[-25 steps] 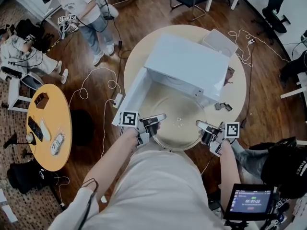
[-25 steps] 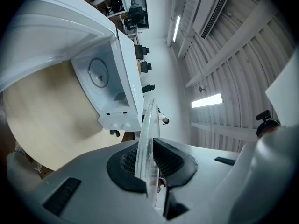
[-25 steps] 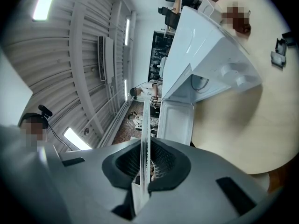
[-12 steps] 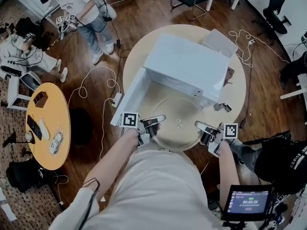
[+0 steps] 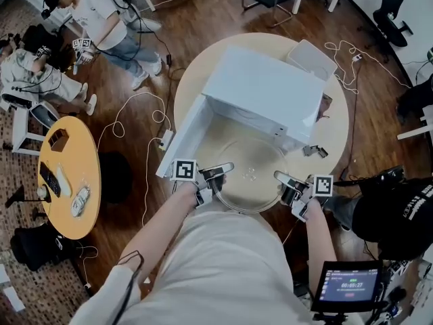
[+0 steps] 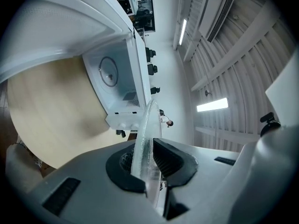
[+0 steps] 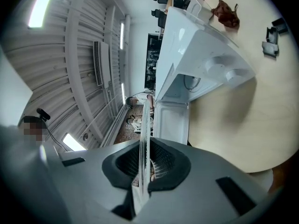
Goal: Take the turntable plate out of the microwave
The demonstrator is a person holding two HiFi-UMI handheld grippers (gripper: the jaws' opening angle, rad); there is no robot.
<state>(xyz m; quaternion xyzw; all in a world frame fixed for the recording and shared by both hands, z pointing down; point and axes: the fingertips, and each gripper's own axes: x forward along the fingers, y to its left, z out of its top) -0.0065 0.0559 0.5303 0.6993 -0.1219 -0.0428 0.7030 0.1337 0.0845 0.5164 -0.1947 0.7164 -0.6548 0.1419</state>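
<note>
**benchwatcher:** Where was the turntable plate (image 5: 250,175) in that shot, and which way was it facing?

**glassfan:** Out in front of the microwave (image 5: 264,90), going by the head view. The oven sat at 12 o'clock from it and the open door (image 5: 184,135) stuck out around 10 o'clock. The plate itself was over the 6 o'clock part of the round bench (image 5: 336,131), right by the person's body. It lay flat, face up, pretty much level. It's a disc, so no real long axis, but the line between the two grips ran 9 to 3 o'clock. Couldn't tell if it was touching the bench or held just off it.

**benchwatcher:** And the jaws?

**glassfan:** So the left gripper (image 5: 216,171) had the rim at 9 o'clock and the right gripper (image 5: 285,181) had it at 3 o'clock. In each gripper view the glass showed edge-on, a thin sliver running straight away between the dark pads (image 6: 170,160). Both sets of jaws were clamped on it, nearly closed, with only the thickness of the glass between them. The left gripper view also looked into the microwave, where a round fitting (image 6: 108,71) showed inside. A few small dark bits (image 5: 312,151) lay on the bench at 2 o'clock from the plate.
</note>
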